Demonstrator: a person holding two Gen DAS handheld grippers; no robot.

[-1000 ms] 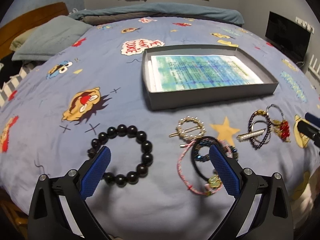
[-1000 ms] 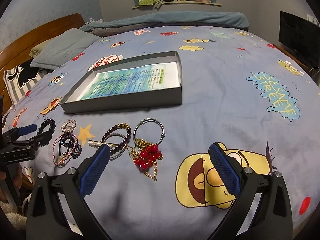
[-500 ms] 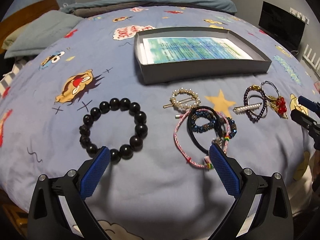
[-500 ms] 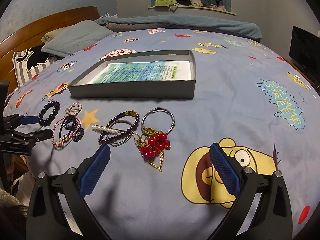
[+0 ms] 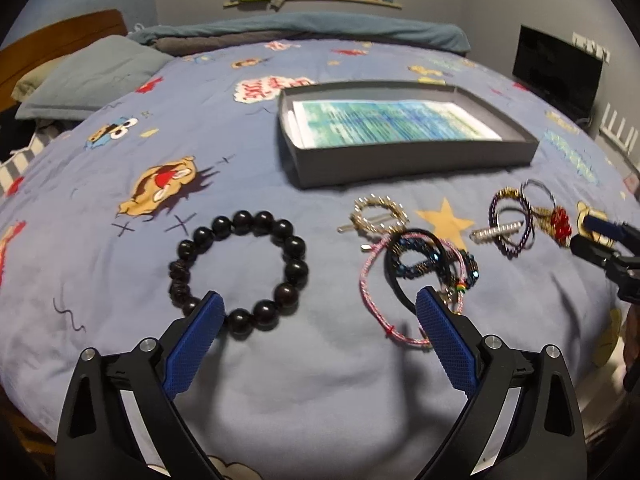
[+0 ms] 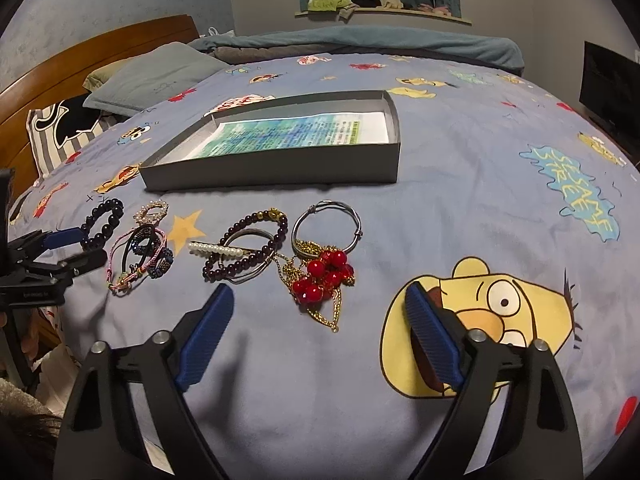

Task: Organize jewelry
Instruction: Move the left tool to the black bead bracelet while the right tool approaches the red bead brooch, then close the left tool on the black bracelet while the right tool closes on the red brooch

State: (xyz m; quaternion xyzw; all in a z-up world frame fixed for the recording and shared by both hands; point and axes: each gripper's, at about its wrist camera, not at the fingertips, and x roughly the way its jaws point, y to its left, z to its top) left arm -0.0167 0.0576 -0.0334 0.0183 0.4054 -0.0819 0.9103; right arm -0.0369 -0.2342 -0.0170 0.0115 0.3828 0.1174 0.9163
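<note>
Jewelry lies in a row on a blue cartoon bedspread before a shallow grey box (image 5: 416, 162) lined with printed paper. A black bead bracelet (image 5: 240, 272) lies just ahead of my left gripper (image 5: 320, 312), which is open and empty. To its right are a pearl ring clip (image 5: 378, 216) and a tangle of pink cord and dark bracelets (image 5: 416, 272). My right gripper (image 6: 320, 308) is empty, its jaws closing with nothing between them. A red bead and gold chain piece (image 6: 324, 276) lies just ahead of it, beside a purple bead bracelet (image 6: 244, 252), a pearl bar clip (image 6: 218, 249) and a silver bangle (image 6: 328, 228).
The grey box (image 6: 280, 168) sits mid-bed behind the jewelry. Pillows (image 6: 156, 76) and a wooden headboard (image 6: 92, 60) are at the left. A dark screen (image 5: 556, 72) stands off the bed's right side. The bed's near edge drops off below both grippers.
The left view has shifted so the black bead bracelet sits nearer the middle ahead of the fingers. The right gripper's jaws have come somewhat closer together.
</note>
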